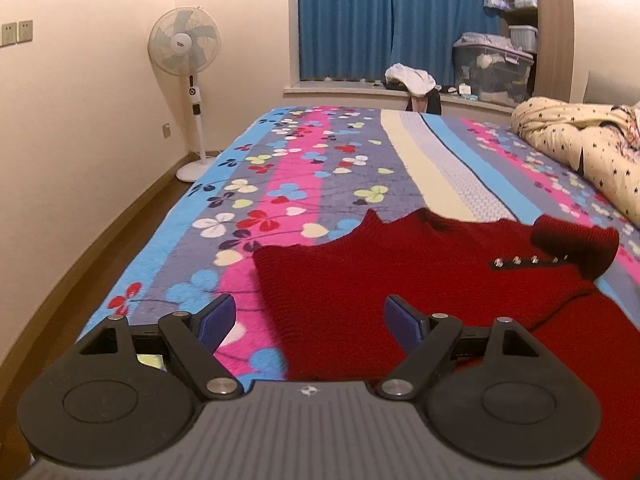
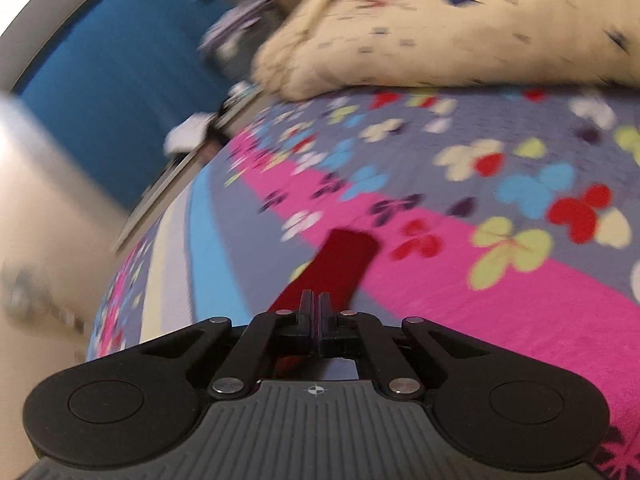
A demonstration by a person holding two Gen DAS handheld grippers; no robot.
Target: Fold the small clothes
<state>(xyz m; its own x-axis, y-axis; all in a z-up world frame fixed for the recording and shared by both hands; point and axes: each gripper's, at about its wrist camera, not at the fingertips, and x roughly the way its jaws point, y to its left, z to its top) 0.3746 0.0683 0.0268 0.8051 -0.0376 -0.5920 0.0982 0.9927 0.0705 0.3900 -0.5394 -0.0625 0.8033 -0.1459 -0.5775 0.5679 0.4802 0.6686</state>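
Observation:
A small dark red knit sweater (image 1: 400, 280) lies spread on the flowered bedspread (image 1: 304, 168). It has a rolled collar (image 1: 574, 240) at the right and a row of small metal studs (image 1: 528, 260). My left gripper (image 1: 308, 320) is open and empty, just above the sweater's near left edge, with blue pads (image 1: 218, 322). In the blurred right wrist view my right gripper (image 2: 316, 300) is shut on a strip of the red sweater (image 2: 340, 264), which sticks out ahead of the fingers over the bedspread (image 2: 500, 300).
A cream star-print quilt (image 1: 584, 152) is bunched at the right of the bed and also shows in the right wrist view (image 2: 440, 28). A standing fan (image 1: 186, 52) is by the left wall. Blue curtains (image 1: 392, 16), a windowsill with clothes (image 1: 410, 78) and storage boxes (image 1: 492, 72) are beyond.

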